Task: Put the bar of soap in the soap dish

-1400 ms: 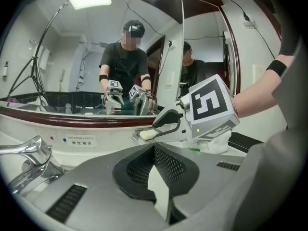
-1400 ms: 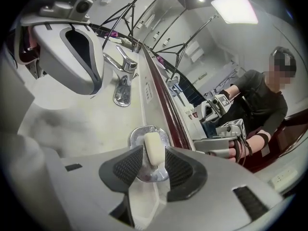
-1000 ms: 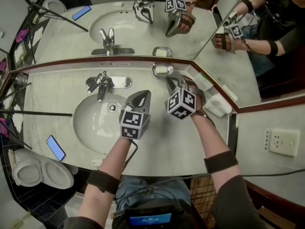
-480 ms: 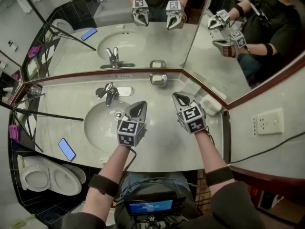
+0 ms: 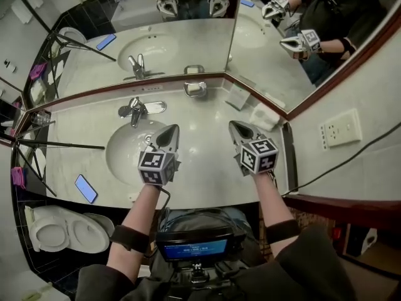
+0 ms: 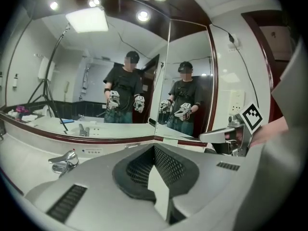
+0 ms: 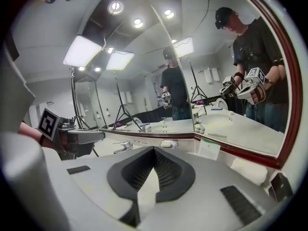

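Note:
A chrome soap dish (image 5: pixel 193 93) sits on the counter by the mirror corner, with a pale bar of soap (image 5: pixel 196 88) lying in it. The right gripper view shows the dish (image 7: pixel 167 144) small, beyond the jaws. My left gripper (image 5: pixel 171 129) hangs over the basin's right rim, its jaws shut with nothing between them. My right gripper (image 5: pixel 234 126) is over the counter to the right of the basin, also shut and holding nothing. Both are well short of the dish, nearer the person.
A chrome tap (image 5: pixel 133 110) stands behind the basin (image 5: pixel 122 158). A blue phone (image 5: pixel 86 188) lies front left. A folded white towel (image 5: pixel 265 116) and a card (image 5: pixel 238 96) are at the back right. Tripod legs (image 5: pixel 62 145) cross the left. Mirrors line the back.
My right gripper has drawn back from the soap dish toward the person, rolled upright and shut. My left gripper has also pulled back a little. The soap stays in the dish.

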`<state>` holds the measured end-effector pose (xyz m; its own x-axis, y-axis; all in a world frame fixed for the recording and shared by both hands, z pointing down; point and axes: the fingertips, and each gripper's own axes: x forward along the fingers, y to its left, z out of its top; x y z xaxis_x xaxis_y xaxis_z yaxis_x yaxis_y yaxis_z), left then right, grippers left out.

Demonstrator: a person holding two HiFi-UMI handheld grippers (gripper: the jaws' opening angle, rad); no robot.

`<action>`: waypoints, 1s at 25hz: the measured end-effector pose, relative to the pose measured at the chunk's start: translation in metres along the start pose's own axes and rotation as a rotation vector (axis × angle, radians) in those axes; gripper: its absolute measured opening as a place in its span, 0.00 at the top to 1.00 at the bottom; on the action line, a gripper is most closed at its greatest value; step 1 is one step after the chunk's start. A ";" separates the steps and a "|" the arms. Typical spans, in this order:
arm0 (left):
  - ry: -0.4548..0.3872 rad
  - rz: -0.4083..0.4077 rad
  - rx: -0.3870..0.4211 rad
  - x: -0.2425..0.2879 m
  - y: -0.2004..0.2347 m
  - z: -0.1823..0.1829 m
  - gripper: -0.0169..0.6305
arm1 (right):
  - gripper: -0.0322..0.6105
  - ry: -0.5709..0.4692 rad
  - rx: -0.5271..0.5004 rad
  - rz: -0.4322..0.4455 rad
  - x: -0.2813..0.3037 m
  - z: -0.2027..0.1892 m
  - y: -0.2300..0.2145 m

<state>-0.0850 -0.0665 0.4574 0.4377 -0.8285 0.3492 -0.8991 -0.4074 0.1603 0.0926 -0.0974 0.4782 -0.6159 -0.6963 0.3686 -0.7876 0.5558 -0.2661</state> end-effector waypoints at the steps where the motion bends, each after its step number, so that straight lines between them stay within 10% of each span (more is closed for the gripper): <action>1: -0.003 0.000 -0.005 -0.003 -0.001 -0.001 0.97 | 0.92 -0.004 0.006 -0.003 -0.005 -0.001 0.000; 25: -0.014 -0.006 0.001 -0.017 -0.005 -0.009 0.97 | 0.92 0.006 0.025 -0.009 -0.028 -0.019 0.000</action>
<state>-0.0874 -0.0471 0.4592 0.4433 -0.8312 0.3355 -0.8964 -0.4128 0.1614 0.1099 -0.0690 0.4846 -0.6090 -0.6981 0.3766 -0.7932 0.5379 -0.2854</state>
